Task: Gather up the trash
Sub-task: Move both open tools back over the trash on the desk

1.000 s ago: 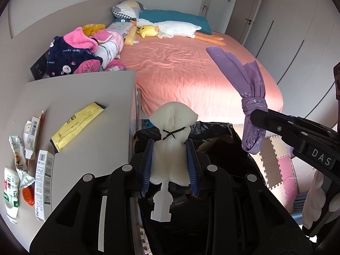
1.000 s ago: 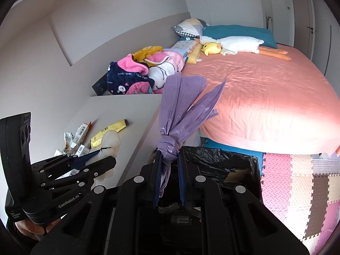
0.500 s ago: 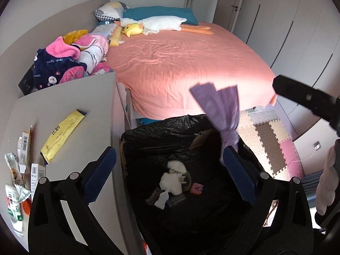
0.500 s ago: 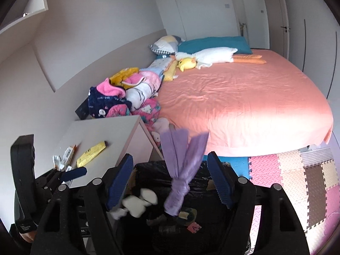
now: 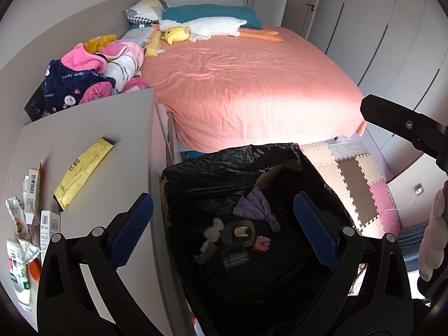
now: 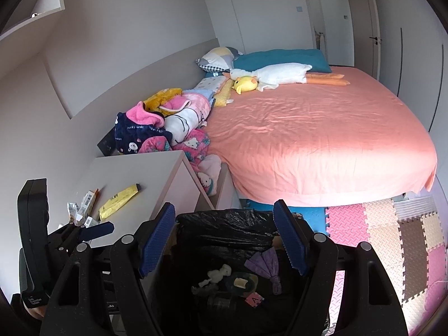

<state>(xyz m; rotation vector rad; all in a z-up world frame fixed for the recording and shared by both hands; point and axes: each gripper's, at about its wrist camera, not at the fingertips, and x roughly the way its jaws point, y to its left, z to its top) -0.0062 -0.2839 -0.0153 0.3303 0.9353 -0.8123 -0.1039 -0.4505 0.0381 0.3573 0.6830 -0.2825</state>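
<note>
A bin lined with a black bag [image 5: 212, 168] [image 6: 224, 221] stands on the floor beside the bedside table. In it lie a white tissue wad [image 5: 212, 231] [image 6: 219, 271], a purple knotted bag [image 5: 256, 208] [image 6: 266, 263] and other small scraps. My left gripper [image 5: 224, 224] is open and empty above the bin. My right gripper [image 6: 224, 238] is open and empty above the bin too. A yellow wrapper [image 5: 82, 173] [image 6: 119, 200] and several packets [image 5: 30, 196] [image 6: 84, 210] lie on the table.
The grey bedside table [image 5: 112, 128] [image 6: 140, 168] is left of the bin. A bed with a pink sheet [image 5: 246, 84] lies behind, with piled clothes [image 5: 92, 75] and plush toys [image 5: 207, 26]. Foam floor mats [image 5: 361, 182] are on the right.
Both grippers opened. The white tissue dropped from the left gripper and the purple bag from the right, and both now lie in the bin. Both grippers rose a little.
</note>
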